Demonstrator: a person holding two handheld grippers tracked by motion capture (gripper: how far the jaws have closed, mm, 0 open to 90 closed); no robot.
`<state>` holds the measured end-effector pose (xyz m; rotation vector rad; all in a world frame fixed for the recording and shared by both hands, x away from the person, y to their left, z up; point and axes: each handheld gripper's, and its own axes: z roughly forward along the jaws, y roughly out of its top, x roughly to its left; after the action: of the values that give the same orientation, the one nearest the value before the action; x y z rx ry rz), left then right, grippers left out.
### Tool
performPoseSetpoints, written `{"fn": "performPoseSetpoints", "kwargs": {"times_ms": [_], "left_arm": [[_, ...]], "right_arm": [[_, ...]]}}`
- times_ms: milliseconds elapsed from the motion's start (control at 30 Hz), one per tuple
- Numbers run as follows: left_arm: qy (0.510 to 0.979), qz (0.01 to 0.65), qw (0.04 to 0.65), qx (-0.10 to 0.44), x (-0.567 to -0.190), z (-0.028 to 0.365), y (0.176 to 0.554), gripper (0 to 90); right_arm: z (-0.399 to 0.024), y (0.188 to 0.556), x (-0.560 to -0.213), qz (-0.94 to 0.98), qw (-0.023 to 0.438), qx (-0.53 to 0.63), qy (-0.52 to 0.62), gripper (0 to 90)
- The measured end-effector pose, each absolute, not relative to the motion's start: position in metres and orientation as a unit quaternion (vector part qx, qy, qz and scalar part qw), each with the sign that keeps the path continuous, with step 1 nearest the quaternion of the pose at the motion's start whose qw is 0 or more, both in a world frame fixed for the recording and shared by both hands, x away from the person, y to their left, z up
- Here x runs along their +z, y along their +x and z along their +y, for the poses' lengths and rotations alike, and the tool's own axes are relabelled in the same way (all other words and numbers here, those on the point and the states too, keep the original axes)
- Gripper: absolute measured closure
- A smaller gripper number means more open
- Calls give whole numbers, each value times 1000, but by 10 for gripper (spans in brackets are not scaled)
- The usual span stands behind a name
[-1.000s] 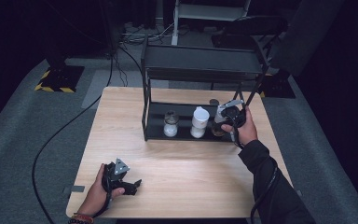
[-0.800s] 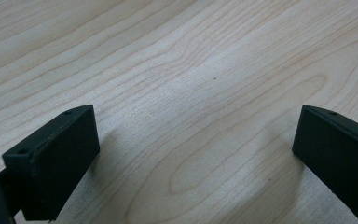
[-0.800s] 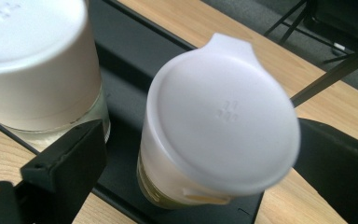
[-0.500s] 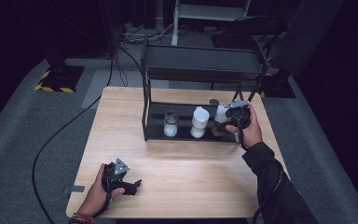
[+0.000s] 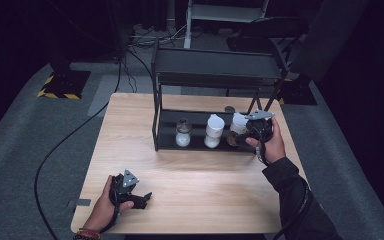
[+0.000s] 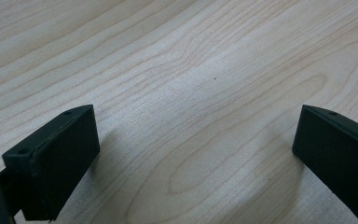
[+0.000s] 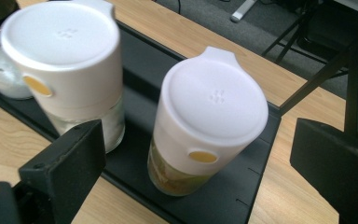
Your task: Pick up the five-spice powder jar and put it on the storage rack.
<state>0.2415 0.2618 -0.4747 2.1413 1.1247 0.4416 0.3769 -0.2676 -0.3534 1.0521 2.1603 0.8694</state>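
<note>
Right tool point(image 5: 244, 131): a hand holds it at the right end of the black rack. Its two black jaws are spread wide. They pinch nothing.
Between the right jaws: in the right gripper view, a white-lidded jar with yellow stuff point(image 7: 200, 135) stands in the gap. The jaws are on each side of it and do not touch it.
Yellow jar: it stands upright on the low shelf of the rack point(image 5: 167, 142), near the shelf's right end. It has a white cap with a small spout and a yellow dot on the side.
Next jar: a second white-lidded jar point(image 7: 74, 74) stands just beside the first one, on the same shelf. It has the same cap and yellow dot. White stuff shows through its glass. It is a bit blurry.
Small jar: a little glass jar point(image 5: 183, 133) with white stuff stands farther left on the shelf, apart from the other two.
Rack: black, with a low shelf and a top shelf. It sits on the far half of the bench point(image 5: 205, 190).
Left tool point(image 5: 141, 199): a hand holds it low at the near left of the bench. Its jaws are spread wide too. In the left gripper view, bare wood lies between them.
Two tools: they are well apart from each other.
Floor: grey carpet lies around the bench, with a black cable point(image 5: 60, 145) on it.
</note>
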Motion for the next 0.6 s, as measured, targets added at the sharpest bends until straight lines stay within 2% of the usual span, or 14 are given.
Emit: {"fn": "performPoseSetpoints", "kwargs": {"times_ms": [600], "left_arm": [[821,431,335,169,-475,262,242,5]], "right_arm": [[-272,343,-368,808,297,343,376,34]]}}
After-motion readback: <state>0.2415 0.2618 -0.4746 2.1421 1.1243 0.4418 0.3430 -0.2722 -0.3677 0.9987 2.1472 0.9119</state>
